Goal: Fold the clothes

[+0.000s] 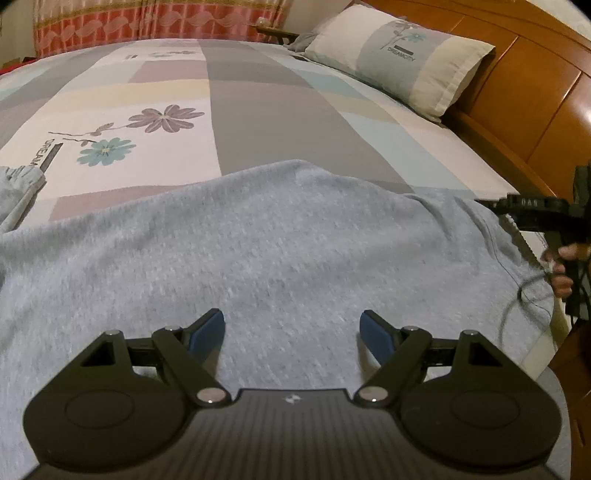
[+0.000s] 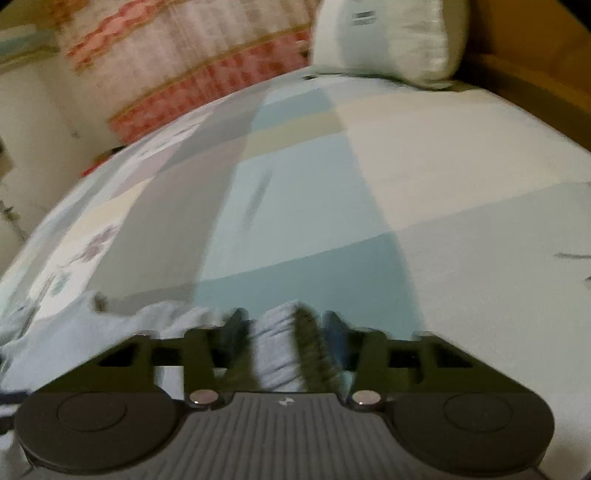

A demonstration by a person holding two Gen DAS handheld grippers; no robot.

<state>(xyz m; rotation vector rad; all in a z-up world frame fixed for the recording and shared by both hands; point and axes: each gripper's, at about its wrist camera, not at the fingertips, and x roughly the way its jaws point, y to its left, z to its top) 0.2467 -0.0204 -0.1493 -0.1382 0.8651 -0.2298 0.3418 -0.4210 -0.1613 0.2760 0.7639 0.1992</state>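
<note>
A light blue-grey sweater [image 1: 280, 240] lies spread over the near part of the bed, filling the lower half of the left wrist view. One sleeve with a grey ribbed cuff [image 1: 22, 177] lies at the far left. My left gripper [image 1: 293, 326] hovers just above the middle of the sweater, open, with nothing between its blue pads [image 1: 210, 332]. My right gripper [image 2: 286, 328] is shut on a bunched fold of the sweater [image 2: 275, 343] that has a dark ribbed edge; this view is motion-blurred. In the left wrist view that gripper [image 1: 491, 206] sits at the sweater's right edge, held by a hand [image 1: 561, 269].
The patchwork floral bedsheet [image 1: 258, 110] stretches beyond the sweater. A pillow [image 1: 399, 55] rests against the wooden headboard [image 1: 535, 96] at the far right. A patterned curtain [image 1: 147, 22] hangs behind the bed. A thin cable [image 1: 517, 291] trails over the sweater's right side.
</note>
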